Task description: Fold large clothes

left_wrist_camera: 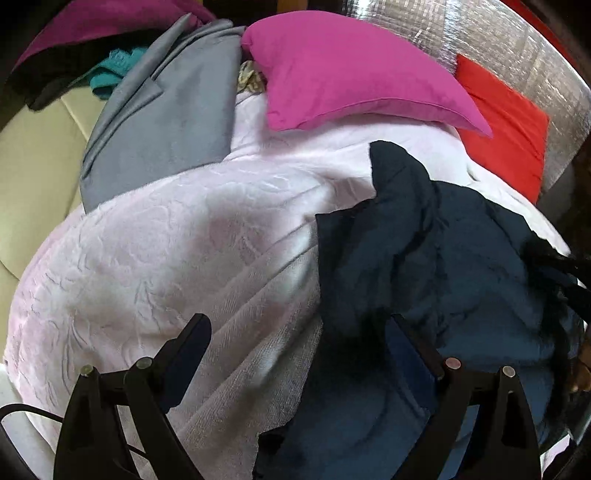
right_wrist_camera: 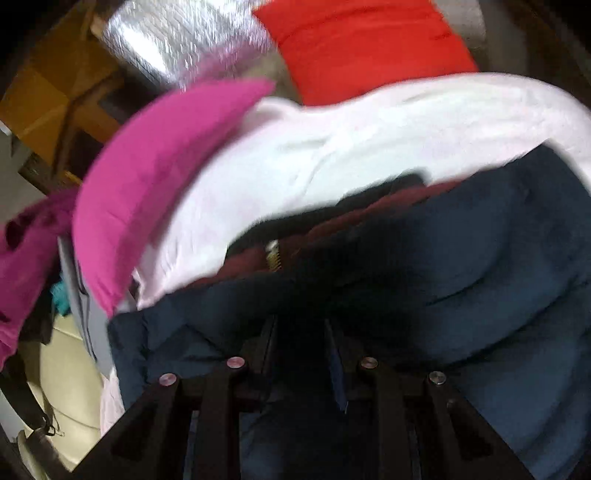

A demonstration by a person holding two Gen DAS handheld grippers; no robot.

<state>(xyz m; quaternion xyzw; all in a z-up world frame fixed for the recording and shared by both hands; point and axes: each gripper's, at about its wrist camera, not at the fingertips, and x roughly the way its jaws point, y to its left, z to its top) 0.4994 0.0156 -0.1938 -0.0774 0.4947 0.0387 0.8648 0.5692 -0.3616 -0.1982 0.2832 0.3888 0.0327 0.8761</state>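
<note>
A dark navy jacket (left_wrist_camera: 436,258) lies crumpled on a pale pink textured blanket (left_wrist_camera: 159,240). My left gripper (left_wrist_camera: 299,328) is open, its left finger over the blanket and its right finger at the jacket's edge. In the right wrist view the jacket (right_wrist_camera: 461,266) fills the lower right, with a maroon lining and a zipper (right_wrist_camera: 273,254) showing. My right gripper (right_wrist_camera: 301,332) is narrowly closed on a fold of the navy jacket, which bunches dark between the fingers.
A magenta pillow (left_wrist_camera: 354,70) and a red pillow (left_wrist_camera: 506,129) lie at the far side against a silver quilted surface (left_wrist_camera: 480,33). A grey garment (left_wrist_camera: 166,122), a teal cloth (left_wrist_camera: 110,70) and a magenta garment (right_wrist_camera: 26,258) lie at the left.
</note>
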